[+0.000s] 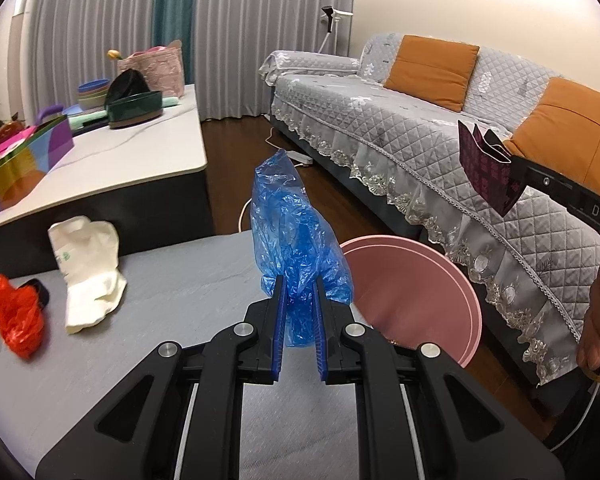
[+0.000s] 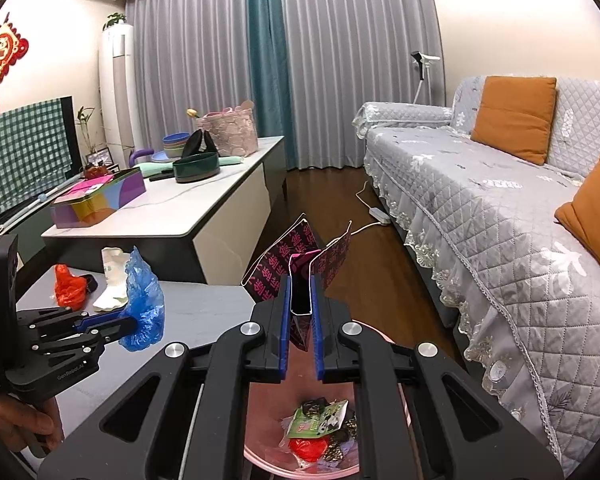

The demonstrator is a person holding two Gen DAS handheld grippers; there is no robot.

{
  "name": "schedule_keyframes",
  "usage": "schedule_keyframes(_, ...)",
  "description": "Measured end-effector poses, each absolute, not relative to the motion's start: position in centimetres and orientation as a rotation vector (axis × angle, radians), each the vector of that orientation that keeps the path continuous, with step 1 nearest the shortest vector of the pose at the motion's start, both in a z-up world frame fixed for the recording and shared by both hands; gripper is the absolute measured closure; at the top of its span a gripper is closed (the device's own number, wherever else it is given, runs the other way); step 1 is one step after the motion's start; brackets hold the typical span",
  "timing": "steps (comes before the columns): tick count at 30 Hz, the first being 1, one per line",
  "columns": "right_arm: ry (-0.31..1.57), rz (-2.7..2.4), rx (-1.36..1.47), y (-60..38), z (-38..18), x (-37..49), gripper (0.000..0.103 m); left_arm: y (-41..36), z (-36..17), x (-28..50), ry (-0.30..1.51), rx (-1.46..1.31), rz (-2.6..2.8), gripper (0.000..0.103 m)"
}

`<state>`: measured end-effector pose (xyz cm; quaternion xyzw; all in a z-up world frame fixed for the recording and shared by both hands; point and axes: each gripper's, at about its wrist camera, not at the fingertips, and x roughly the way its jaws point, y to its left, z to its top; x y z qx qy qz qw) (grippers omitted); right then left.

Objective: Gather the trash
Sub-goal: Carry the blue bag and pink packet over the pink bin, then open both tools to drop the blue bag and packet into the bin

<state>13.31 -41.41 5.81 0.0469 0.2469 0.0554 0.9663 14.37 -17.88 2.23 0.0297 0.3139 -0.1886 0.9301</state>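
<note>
My left gripper (image 1: 300, 312) has its jaws clamped on a crumpled blue plastic bag (image 1: 296, 248), held above the grey surface (image 1: 172, 280) beside the pink bin (image 1: 416, 300). My right gripper (image 2: 301, 316) pinches a dark wrapper with pink print (image 2: 296, 256) over that bin (scraps already inside). Farther along the surface lie a white sock (image 1: 90, 268) and an orange bag (image 1: 16, 316).

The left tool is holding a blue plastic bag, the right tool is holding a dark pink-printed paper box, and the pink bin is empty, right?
Not quite. The pink bin is not empty: the right wrist view shows wrappers and a red scrap already inside. The rest stands: the left tool is shut on the blue plastic bag, and the right tool is shut on the dark pink-printed paper box.
</note>
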Motion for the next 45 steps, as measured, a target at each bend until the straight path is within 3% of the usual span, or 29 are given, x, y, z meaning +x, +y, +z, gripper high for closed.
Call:
schedule_keyframes(27, 0.599, 0.039, 0.121, -44.4, 2.8, 16.4, 0.092, -26.3, -0.4, 19.5, 0.695, 0.077, -0.498, 0.090)
schedule_keyframes(29, 0.605, 0.032, 0.114, -44.4, 2.6, 16.6, 0.089, -26.7, -0.7, 19.7, 0.702, 0.080, -0.511, 0.089)
schedule_keyframes(30, 0.610, 0.031, 0.113, -44.3, 2.4, 16.6, 0.087, -26.8, -0.8, 19.8, 0.710, 0.082, -0.519, 0.079)
schedule_keyframes(32, 0.615, 0.028, 0.115, -44.5, 2.3, 16.8, 0.073, -26.7, -0.9, 19.9, 0.708, 0.084, -0.514, 0.063)
schedule_keyframes(34, 0.615, 0.017, 0.119, -44.6, 2.2, 16.8, 0.063, -26.4, -1.0, 19.9, 0.710, 0.078, -0.507, 0.063)
schedule_keyframes(39, 0.613, 0.006, 0.128, -44.8, 2.1, 16.9, 0.054, -25.2, -0.7, 19.4, 0.710, 0.070, -0.490, 0.063)
schedule_keyframes(43, 0.604, 0.013, 0.119, -44.0, 2.3, 16.9, 0.035, -23.4, 0.0, 18.3, 0.702, 0.061, -0.464, 0.062)
schedule_keyframes(45, 0.598, 0.021, 0.109, -43.2, 2.4, 16.8, 0.028, -22.3, 0.5, 17.6, 0.694, 0.054, -0.449, 0.053)
